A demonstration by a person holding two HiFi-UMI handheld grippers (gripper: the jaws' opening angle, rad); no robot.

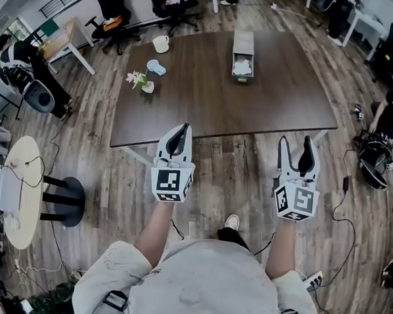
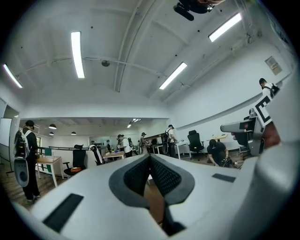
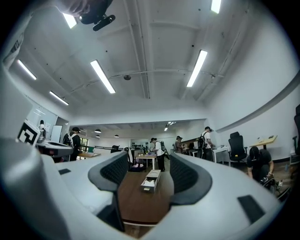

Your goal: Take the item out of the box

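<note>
A long grey box (image 1: 243, 53) lies open on the far side of the dark wooden table (image 1: 208, 103), with a white item (image 1: 242, 67) in its near end. In the right gripper view the box (image 3: 151, 180) shows between the jaws, far ahead. Both grippers hang in front of the table's near edge, well short of the box. My left gripper (image 1: 181, 132) is shut with nothing in it; its pads (image 2: 159, 173) meet at the tips. My right gripper (image 1: 296, 145) is open and empty, its jaws standing wide apart.
On the table's left part stand a white mug (image 1: 161, 43), a small blue-white object (image 1: 156, 67) and a little potted plant (image 1: 143, 82). Office chairs (image 1: 114, 5) stand beyond the table. A person (image 1: 392, 112) crouches at the right, another (image 1: 23, 69) stands at the left, beside a round side table (image 1: 21, 192).
</note>
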